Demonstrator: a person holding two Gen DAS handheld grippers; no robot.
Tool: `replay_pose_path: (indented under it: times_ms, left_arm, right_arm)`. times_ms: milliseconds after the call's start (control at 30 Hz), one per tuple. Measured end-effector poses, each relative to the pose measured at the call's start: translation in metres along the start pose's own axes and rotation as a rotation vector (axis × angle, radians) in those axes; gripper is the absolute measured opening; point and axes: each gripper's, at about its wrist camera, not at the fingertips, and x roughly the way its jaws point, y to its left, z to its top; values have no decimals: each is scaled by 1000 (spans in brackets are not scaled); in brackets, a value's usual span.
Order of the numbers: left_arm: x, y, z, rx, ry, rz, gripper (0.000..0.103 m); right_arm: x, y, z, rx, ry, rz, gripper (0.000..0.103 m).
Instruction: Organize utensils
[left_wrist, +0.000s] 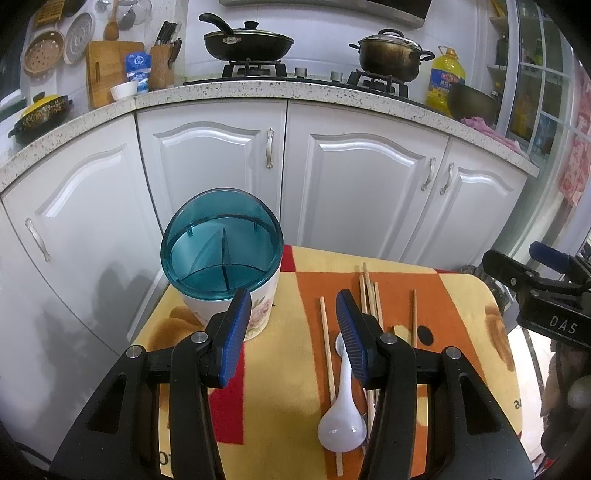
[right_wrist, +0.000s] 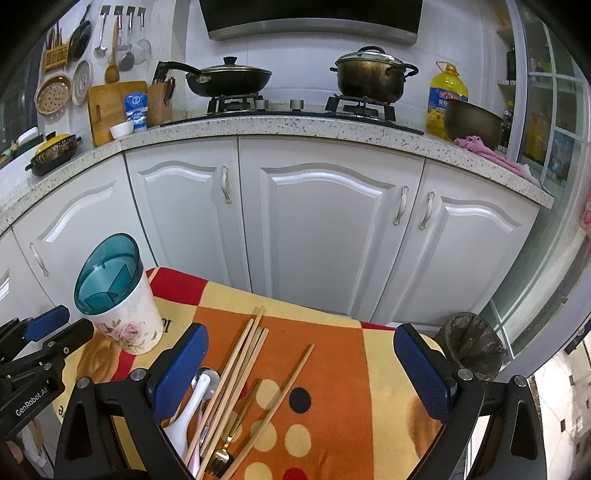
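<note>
Both grippers hovered released and empty above the table (right_wrist: 373, 373), the left gripper (left_wrist: 293, 308) near its left edge and the right gripper (right_wrist: 297, 345) over the middle. The holder (left_wrist: 225, 280) stood upright at the far left corner, while the chopsticks (right_wrist: 236, 365), spoon (left_wrist: 341, 402) and fork (right_wrist: 219, 458) lay loose along the middle.

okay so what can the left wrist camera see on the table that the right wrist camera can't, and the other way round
Only the left wrist view shows the white spoon's bowl and a lone chopstick left of it.

Only the right wrist view shows a gold fork among the utensils and the lined trash bin beyond the table's edge.

Both show the floral utensil holder with its teal divided insert, empty, a cluster of wooden chopsticks, the patterned tablecloth, and both claws, left claw and right claw, open and holding nothing.
</note>
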Motion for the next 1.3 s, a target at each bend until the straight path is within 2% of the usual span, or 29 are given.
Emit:
replay_pose_path:
  times_ms: [1300]
  left_arm:
    - [2, 2, -2, -15, 10, -14, 47]
  right_arm:
    - [5, 4, -4, -25, 41, 0, 100]
